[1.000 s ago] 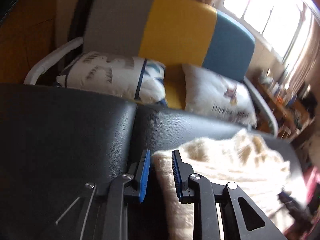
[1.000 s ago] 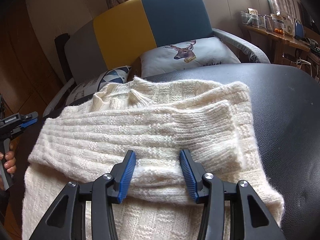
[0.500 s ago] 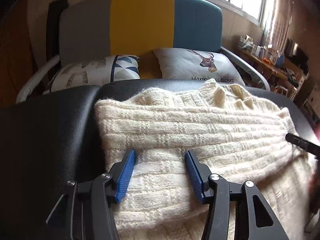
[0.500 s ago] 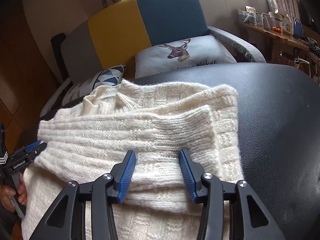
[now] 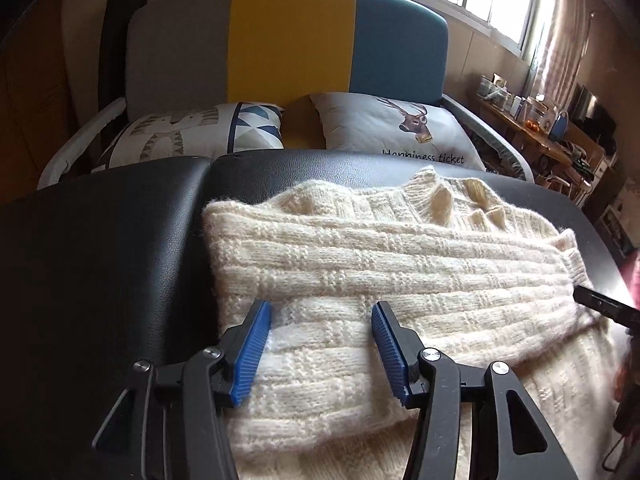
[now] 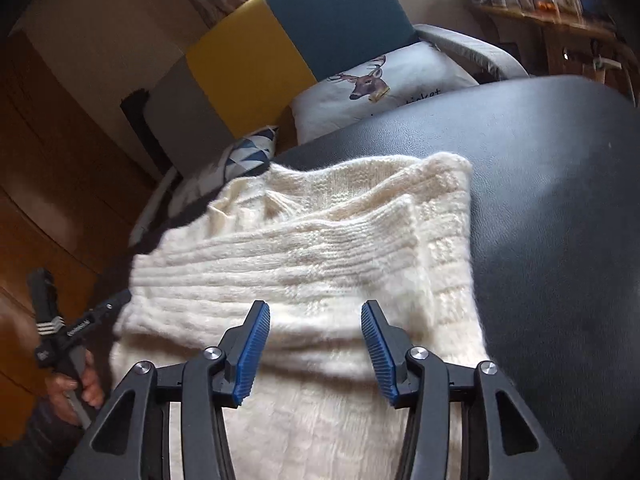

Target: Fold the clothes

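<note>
Sweater (image 5: 360, 264), cream and chunky-knit, is spread on the black padded table (image 5: 100, 264) across the middle of both views, with 1 sleeve folded over the body. The left gripper (image 5: 320, 344) is seen released, its jaws just opened up, blue pads hanging over the knit at lower centre without pinching it. The right gripper (image 6: 314, 346) is parted the same way above the folded edge, nothing clamped.

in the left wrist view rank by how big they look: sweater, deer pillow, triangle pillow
1. sweater, by far the largest, though it lies nearest the camera
2. deer pillow
3. triangle pillow, close to the deer pillow, partly hidden, so unsure
</note>
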A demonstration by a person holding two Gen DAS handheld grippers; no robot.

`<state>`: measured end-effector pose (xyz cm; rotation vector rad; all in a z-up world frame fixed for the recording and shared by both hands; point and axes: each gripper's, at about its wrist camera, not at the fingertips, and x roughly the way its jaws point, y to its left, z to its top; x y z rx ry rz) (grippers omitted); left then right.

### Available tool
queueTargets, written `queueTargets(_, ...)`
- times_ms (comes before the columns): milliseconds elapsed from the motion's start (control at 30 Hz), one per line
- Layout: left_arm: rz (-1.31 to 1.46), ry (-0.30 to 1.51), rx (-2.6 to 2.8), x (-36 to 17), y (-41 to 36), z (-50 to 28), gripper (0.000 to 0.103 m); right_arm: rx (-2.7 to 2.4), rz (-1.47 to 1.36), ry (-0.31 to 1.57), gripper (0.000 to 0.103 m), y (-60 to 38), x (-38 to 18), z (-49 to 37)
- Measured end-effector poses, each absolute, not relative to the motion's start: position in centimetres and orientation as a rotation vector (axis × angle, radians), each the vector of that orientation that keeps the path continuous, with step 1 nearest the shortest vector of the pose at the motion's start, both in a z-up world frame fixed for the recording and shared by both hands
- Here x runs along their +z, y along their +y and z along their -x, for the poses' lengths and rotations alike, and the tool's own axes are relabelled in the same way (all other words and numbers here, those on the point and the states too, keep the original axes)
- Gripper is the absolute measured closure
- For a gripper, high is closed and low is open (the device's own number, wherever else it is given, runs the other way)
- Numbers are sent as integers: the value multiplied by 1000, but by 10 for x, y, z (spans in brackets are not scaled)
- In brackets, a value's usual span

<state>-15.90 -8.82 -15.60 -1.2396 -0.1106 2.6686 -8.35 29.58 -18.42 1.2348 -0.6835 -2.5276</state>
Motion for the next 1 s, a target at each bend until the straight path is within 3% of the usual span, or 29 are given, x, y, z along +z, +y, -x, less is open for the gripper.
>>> queueTargets(100,1188,-274,2668,-131,-111,129,47,-2422,-1178,-856,46,328,-177,39)
queueTargets(200,1148,-389,2635,-121,-133,84,35,-2359,-1235,-936,42,355,-182,-12)
queueTargets(400,1217,-444,2571,-143,-161,-5,34,-2242,-1389,-1014,42,378,-213,-99)
queueTargets(567,1278,-526,2526,-163,-176,-56,34,-2035,-1342,-1137,41,370,-230,-113)
queueTargets(867,1341,-473,2427,-186,-174,-98,34,-2002,-1323,-1000,41,333,-228,-101)
queueTargets(1000,1335,-364,2408,-189,-161,-106,32,-2061,-1270,-961,41,328,-227,-109)
